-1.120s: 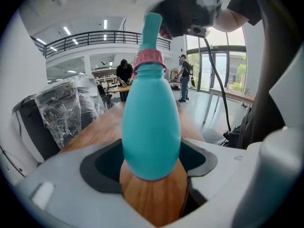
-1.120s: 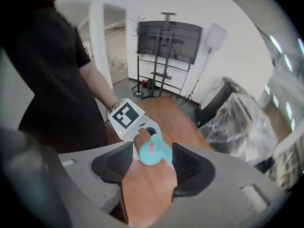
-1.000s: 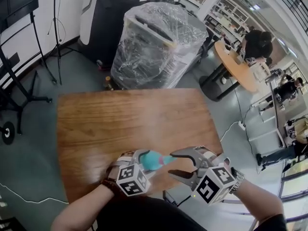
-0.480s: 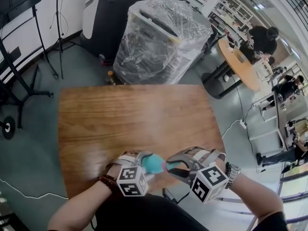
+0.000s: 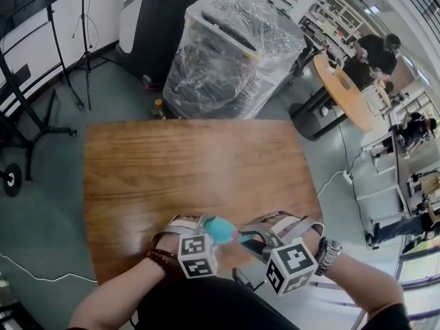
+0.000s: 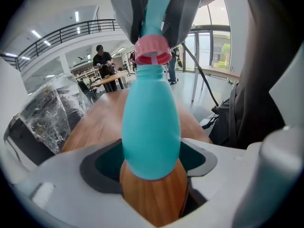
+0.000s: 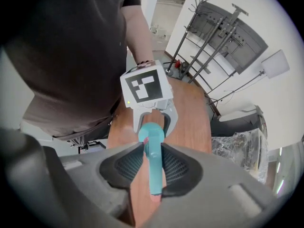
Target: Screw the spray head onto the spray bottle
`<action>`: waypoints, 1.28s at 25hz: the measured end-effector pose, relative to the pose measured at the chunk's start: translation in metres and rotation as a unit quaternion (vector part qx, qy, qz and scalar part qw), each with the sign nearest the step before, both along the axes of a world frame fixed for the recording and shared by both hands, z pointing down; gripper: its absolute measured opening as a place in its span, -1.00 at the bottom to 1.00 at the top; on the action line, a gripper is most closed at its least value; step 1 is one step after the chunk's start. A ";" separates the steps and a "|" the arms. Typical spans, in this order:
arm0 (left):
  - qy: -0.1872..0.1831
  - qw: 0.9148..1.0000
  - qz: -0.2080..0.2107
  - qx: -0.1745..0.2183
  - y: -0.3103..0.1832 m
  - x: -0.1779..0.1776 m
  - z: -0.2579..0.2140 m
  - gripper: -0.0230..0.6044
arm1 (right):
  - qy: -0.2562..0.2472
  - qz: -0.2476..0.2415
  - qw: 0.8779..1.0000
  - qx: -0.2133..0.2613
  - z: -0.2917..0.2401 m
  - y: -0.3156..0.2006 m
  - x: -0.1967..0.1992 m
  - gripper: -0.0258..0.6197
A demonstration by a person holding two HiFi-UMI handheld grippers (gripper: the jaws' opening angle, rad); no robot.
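Note:
Low over the near edge of the wooden table point(image 5: 192, 163), my left gripper point(image 5: 206, 227) is shut on a teal spray bottle point(image 5: 220, 229). The left gripper view shows the bottle's body point(image 6: 151, 127) between the jaws of that left gripper point(image 6: 151, 164), neck pointing away. A spray head with a pink collar point(image 6: 153, 50) sits on the neck. My right gripper point(image 5: 251, 237) faces it from the right, jaws closing. In the right gripper view both pads press the teal spray head point(image 7: 153, 146) in the right gripper point(image 7: 153, 172).
Behind the table stands a plastic-wrapped machine point(image 5: 230, 53) with a black cabinet point(image 5: 148, 26) next to it. A round orange table point(image 5: 340, 91) and people are at the back right. Black stands point(image 5: 41, 102) line the left wall. A torso in dark clothes fills the right gripper view's left.
My right gripper has moved left to the bottle's top, and its wide jaws have closed round the spray head. The left gripper still holds the bottle.

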State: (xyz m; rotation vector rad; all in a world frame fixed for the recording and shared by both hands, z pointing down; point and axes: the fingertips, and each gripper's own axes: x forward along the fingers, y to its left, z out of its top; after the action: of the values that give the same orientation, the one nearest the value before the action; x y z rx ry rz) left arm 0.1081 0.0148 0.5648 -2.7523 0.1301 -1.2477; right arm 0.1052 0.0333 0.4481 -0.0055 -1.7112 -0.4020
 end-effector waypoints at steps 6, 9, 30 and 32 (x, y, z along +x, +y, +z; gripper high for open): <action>-0.025 1.000 -0.007 -0.010 0.000 0.000 0.004 0.31 | 0.043 -0.022 0.998 0.038 0.007 -0.005 0.000 -0.60; -0.026 1.000 -0.007 -0.015 0.002 0.002 0.005 0.31 | 0.066 -0.043 0.996 0.043 0.010 -0.002 0.002 -0.60; -0.055 0.996 -0.048 0.044 -0.017 -0.004 0.016 0.30 | -0.266 0.610 0.701 -0.257 0.001 -0.048 0.013 -0.23; -0.050 0.997 -0.044 0.037 -0.017 -0.005 0.017 0.30 | -0.286 0.566 0.737 -0.234 -0.020 -0.055 0.012 -0.21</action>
State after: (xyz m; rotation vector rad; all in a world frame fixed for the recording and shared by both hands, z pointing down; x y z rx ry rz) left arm 0.1030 -0.0020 0.5816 -2.6423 0.2851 -1.3699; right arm 0.1175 -0.0220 0.4279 0.8363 -2.0088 1.0499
